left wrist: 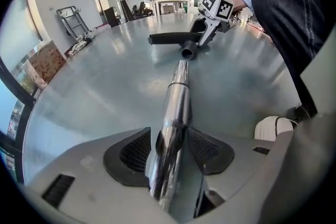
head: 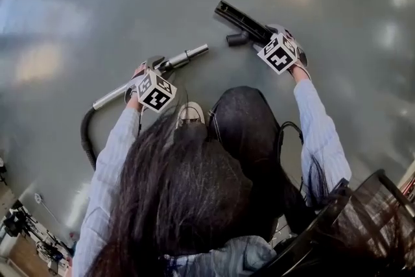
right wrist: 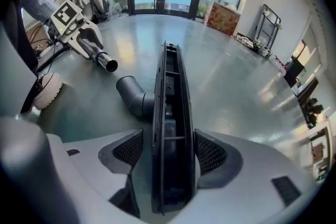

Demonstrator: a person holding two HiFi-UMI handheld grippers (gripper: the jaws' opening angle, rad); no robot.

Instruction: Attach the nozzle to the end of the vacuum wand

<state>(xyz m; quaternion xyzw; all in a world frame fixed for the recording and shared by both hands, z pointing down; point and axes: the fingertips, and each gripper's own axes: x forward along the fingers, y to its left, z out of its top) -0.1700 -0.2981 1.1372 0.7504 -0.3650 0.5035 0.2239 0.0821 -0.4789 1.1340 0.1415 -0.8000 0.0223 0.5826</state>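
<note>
Two grippers are held low over the grey floor [head: 97, 3]. Around the chrome vacuum wand [left wrist: 178, 92] the jaws of the left gripper [left wrist: 169, 155] stand apart, unclamped. The right gripper [right wrist: 168, 157] likewise stands open around the black floor nozzle [right wrist: 170, 102], whose neck is seen near the wand's end, not joined.

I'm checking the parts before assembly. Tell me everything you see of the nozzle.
The nozzle looks black plastic: a long, narrow head, its hollow ribbed side showing, with a short angled tube neck at one side. It lies on the grey floor, unattached, apart from the wand. The right gripper straddles its head, jaws open.
</note>
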